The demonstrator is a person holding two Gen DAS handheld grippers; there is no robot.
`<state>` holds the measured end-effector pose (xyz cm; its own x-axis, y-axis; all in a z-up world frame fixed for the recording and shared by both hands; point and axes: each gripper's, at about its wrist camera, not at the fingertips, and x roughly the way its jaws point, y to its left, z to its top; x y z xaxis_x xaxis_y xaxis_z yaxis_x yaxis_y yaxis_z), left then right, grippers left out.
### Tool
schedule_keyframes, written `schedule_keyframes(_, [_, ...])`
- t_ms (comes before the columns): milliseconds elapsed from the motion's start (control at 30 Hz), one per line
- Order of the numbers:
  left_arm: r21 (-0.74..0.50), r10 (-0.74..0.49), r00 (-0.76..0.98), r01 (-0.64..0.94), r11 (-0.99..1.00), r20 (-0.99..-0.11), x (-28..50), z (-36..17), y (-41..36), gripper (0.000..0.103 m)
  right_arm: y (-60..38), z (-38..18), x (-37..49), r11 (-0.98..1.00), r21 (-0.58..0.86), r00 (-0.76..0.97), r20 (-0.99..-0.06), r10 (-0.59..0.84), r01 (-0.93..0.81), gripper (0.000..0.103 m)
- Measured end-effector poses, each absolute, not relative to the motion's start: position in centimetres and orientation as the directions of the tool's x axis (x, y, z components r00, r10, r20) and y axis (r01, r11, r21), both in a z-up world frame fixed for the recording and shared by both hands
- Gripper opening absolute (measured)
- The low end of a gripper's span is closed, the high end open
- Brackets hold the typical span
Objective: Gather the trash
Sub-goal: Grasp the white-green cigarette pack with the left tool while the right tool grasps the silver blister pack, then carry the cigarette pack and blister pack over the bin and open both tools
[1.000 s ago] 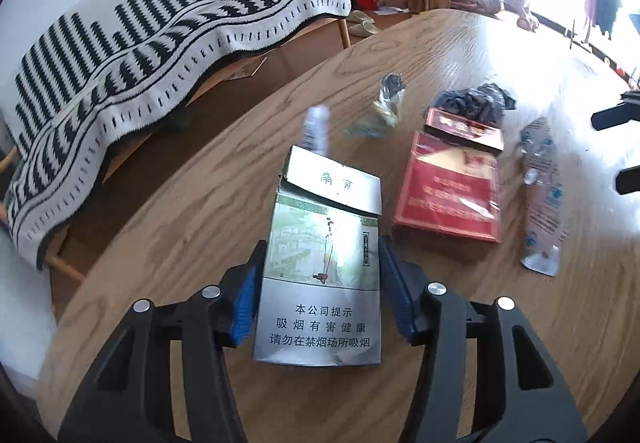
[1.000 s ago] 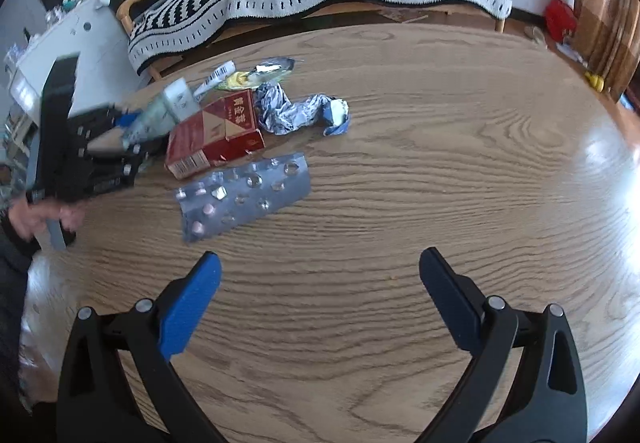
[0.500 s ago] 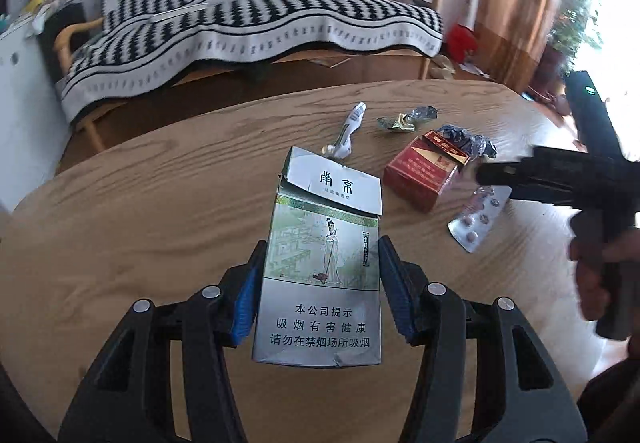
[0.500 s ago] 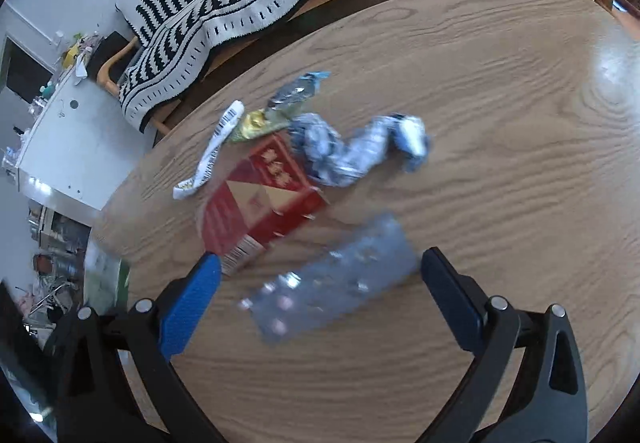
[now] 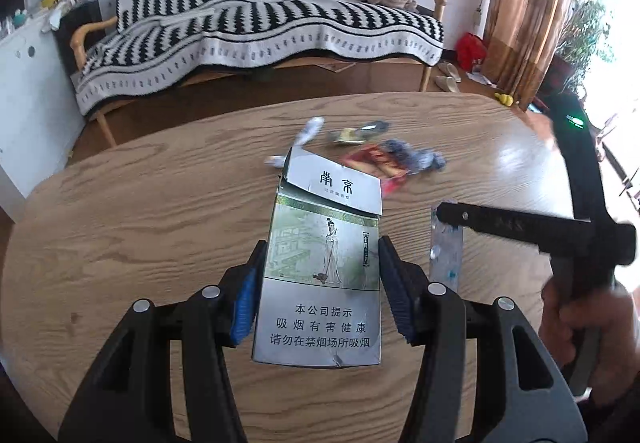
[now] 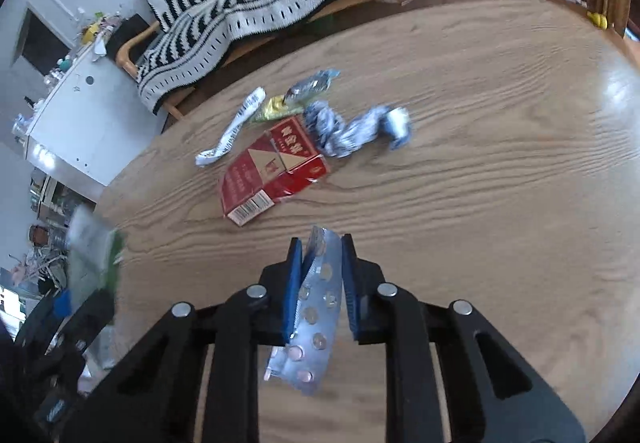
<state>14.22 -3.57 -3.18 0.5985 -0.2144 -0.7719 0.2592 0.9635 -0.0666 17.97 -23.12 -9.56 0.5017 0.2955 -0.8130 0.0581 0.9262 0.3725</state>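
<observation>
My left gripper (image 5: pixel 320 283) is shut on a silver-green cigarette pack (image 5: pixel 320 275) with an open lid, held above the wooden table (image 5: pixel 140 223). My right gripper (image 6: pixel 322 275) is shut on a silver blister pack (image 6: pixel 316 307); it also shows in the left wrist view (image 5: pixel 446 255). On the table lie a red cigarette pack (image 6: pixel 272 171), a crumpled blue-white wrapper (image 6: pixel 356 131), a yellow-green foil wrapper (image 6: pixel 296 99) and a white paper strip (image 6: pixel 234 129).
A sofa with a black-and-white striped throw (image 5: pixel 260 27) stands beyond the table. A white cabinet (image 6: pixel 72 103) stands at the left. Curtains (image 5: pixel 528 3) hang at the back right. The hand holding the right gripper (image 5: pixel 588 315) is at the right.
My right gripper has closed on the blister pack and lifted it off the table. My left gripper has kept the cigarette pack and swung round toward the sofa.
</observation>
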Motion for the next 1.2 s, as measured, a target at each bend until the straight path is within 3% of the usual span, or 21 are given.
schedule_keyframes(267, [-0.085,-0.301,0.572,0.373,0.924,-0.763,12.4,-2.5,-14.2,0.054,-31.4,-5.6,11.0,0.955,0.281,0.585,-0.792,0.173,0.098,0.020])
schedule_keyframes(567, [-0.121,-0.460,0.496,0.573,0.811,-0.736,7.7,-3.1,-27.5,0.054,-46.4,-4.7,0.1,0.925,0.210,0.619,-0.784,-0.035,0.318,0.020])
schedule_keyframes(900, [-0.194,-0.621,0.346,0.747,0.636,-0.703,1.5,-4.7,-41.2,0.054,-60.3,-7.1,-11.1,0.793,0.178,0.557,-0.798,-0.230,0.583,0.020])
schedule_keyframes(1200, [-0.185,-0.654,0.266,0.824,0.535,-0.708,-2.3,-7.0,-48.2,0.054,-67.4,-11.3,-15.2,0.684,0.193,0.478,-0.841,-0.255,0.704,0.020])
